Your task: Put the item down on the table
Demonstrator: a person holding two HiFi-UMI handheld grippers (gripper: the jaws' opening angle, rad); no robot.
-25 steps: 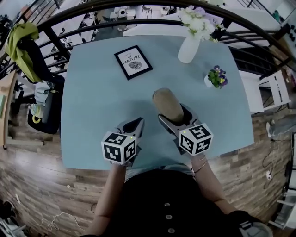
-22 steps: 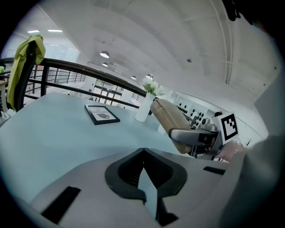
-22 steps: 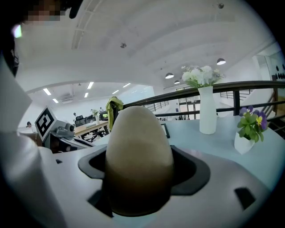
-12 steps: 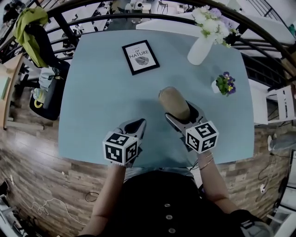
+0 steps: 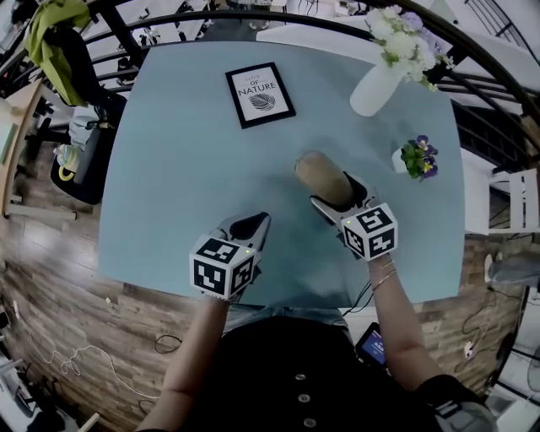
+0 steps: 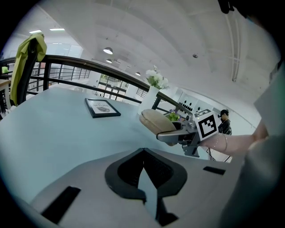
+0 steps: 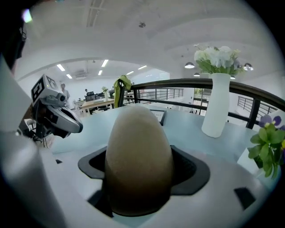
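Observation:
A tan, egg-shaped padded item [image 5: 323, 178] is held in my right gripper [image 5: 337, 198], whose jaws are shut on its near end; it sticks out forward over the light blue table [image 5: 186, 186]. In the right gripper view the tan item [image 7: 138, 156] fills the middle between the jaws. The left gripper view shows the tan item [image 6: 156, 121] raised a little above the tabletop. My left gripper [image 5: 249, 226] rests low near the table's front edge, shut with nothing in it; its jaws meet in the left gripper view [image 6: 143, 178].
A black-framed print [image 5: 260, 94] lies at the far middle of the table. A white vase of flowers [image 5: 377, 84] stands at the far right, and a small pot of purple flowers [image 5: 416, 158] sits right of the item. A railing [image 5: 219, 18] runs behind the table.
My right gripper has carried the tan item a little forward and to the right over the table. The left gripper has hardly moved.

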